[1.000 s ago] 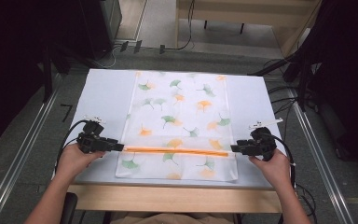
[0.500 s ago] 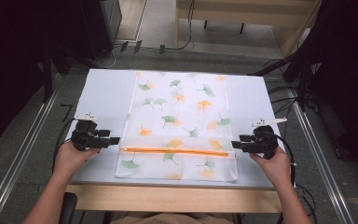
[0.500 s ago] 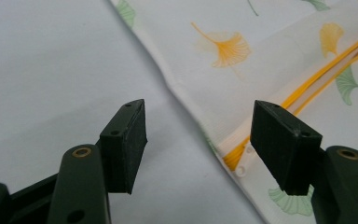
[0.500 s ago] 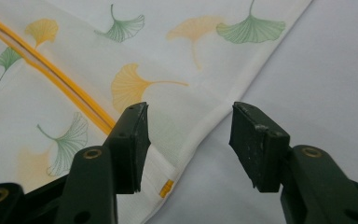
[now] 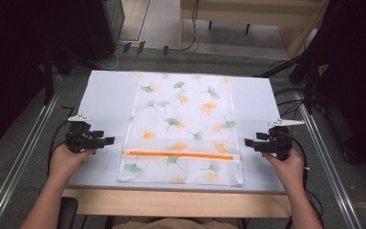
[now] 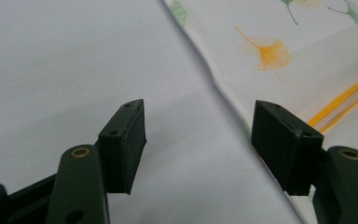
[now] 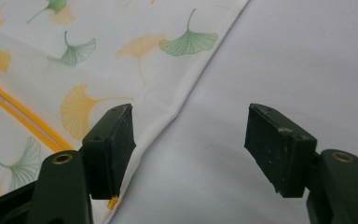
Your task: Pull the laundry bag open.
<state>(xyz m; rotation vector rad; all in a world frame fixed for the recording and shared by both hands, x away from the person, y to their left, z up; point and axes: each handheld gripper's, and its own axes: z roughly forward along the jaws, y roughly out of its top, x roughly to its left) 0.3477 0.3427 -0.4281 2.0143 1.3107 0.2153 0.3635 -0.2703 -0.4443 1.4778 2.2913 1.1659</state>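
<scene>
High view: a leaf-printed cloth bag (image 5: 183, 129) with an orange zipper (image 5: 181, 154) lies flat on the white table (image 5: 109, 95). The left gripper (image 5: 106, 140) and right gripper (image 5: 249, 142) sit just off its side edges, their jaws just opened wide with nothing between them. A clean withdrawal probably means drawing both hands straight outward so neither snags the fabric.

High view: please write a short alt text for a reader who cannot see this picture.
A white cloth bag printed with green and orange leaves, with an orange zip, lies flat on a white table. A person's left gripper and right gripper flank it, both open and holding nothing.
</scene>
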